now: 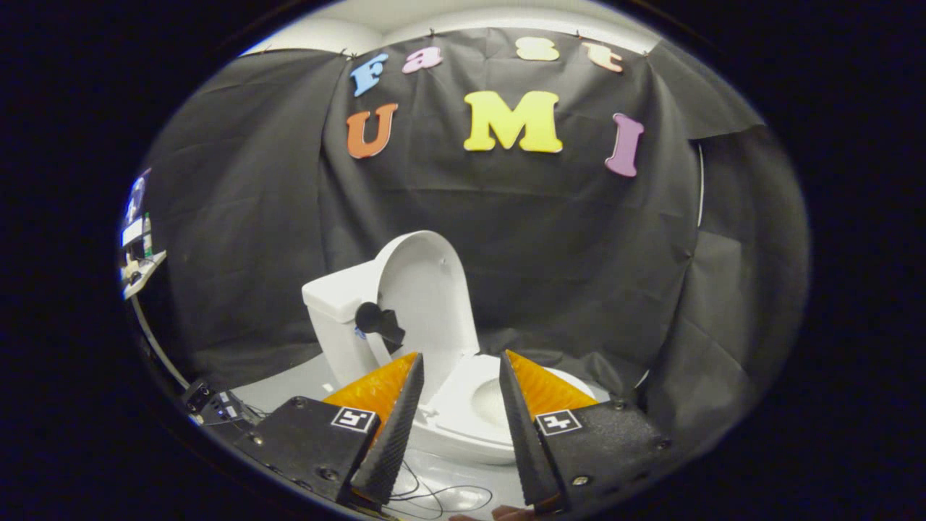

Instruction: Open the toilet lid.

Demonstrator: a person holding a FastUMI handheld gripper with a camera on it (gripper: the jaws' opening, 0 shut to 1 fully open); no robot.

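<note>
A small white toilet (pixel 463 420) stands on the pale floor just ahead of my fingers. Its lid (pixel 427 297) is raised upright and leans back against the white tank (pixel 336 300). A black handle piece (pixel 377 322) sticks out from the lid's left edge. The seat and the open bowl (pixel 492 401) show between my fingers. My gripper (pixel 461 359) is open, with a wide gap and nothing held; its fingertips hover above the seat's front, short of the lid.
Black cloth walls close in behind and to the right of the toilet. A black box with small parts (pixel 217 409) lies on the floor at the left. Thin cables (pixel 434 496) trail on the floor beneath my fingers. A shelf with clutter (pixel 137 253) stands far left.
</note>
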